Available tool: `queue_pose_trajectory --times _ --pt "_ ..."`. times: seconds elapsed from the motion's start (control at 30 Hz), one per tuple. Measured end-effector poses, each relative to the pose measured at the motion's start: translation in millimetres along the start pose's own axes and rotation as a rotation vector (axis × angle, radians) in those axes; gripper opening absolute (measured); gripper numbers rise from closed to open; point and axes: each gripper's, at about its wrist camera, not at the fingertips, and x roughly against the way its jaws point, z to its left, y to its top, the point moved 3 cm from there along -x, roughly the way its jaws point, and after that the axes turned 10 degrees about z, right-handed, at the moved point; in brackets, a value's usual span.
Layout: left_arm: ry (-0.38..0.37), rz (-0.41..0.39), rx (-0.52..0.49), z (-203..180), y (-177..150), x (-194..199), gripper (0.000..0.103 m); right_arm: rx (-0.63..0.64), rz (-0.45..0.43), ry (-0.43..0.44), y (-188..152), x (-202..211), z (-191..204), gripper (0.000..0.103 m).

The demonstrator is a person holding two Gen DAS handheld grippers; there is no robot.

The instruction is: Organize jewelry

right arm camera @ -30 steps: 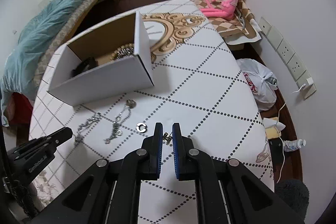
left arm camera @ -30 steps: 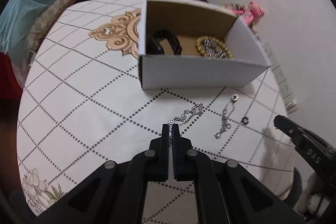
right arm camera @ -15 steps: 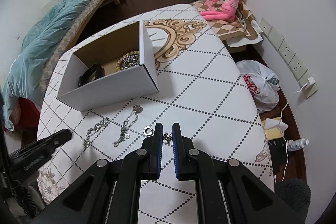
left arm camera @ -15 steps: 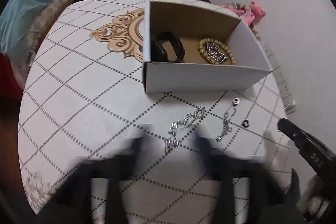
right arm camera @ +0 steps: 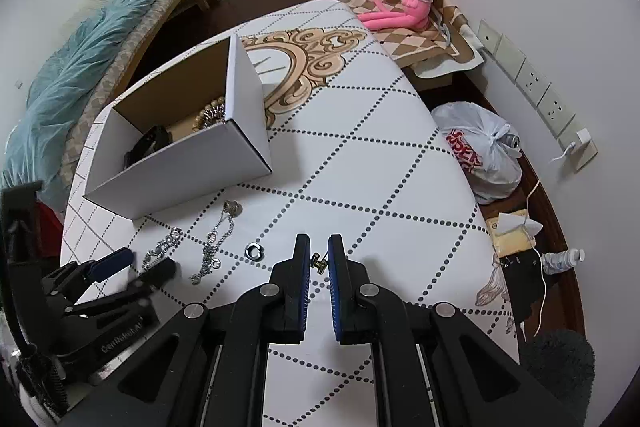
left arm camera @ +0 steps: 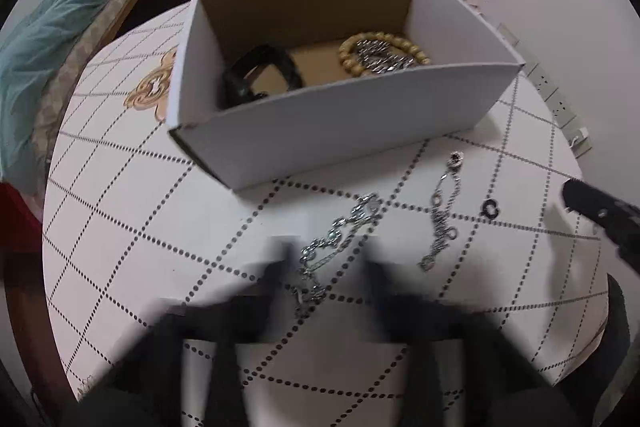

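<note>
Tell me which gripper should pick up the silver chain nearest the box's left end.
Left. The left gripper is open and straddles that silver chain bracelet, while the right gripper hovers nearly closed around a small gold earring, farther right.

The room is bright, with soft, even light. Both pictures bulge like a fish's eye, so straight lines bend near the edges and the corners go black. In the left wrist picture the left gripper at the bottom is a dark smear, too blurry to show its edges, while the white box in the middle looks fairly sharp. That picture is a bit dull and grainy. The right wrist picture is crisp. The box drops a soft grey shadow on the tablecloth to its right.
</note>
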Motion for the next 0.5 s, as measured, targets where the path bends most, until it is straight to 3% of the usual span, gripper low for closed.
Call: queue_pose_trajectory --times 0.2,0.5 --pt "-0.106 -0.006 0.090 12 -9 7 0.002 -0.007 0.005 0.011 -2 -1 1 0.009" --pt "-0.213 -0.115 0.174 31 -34 74 0.001 0.010 -0.019 0.064 6 23 7 0.009"
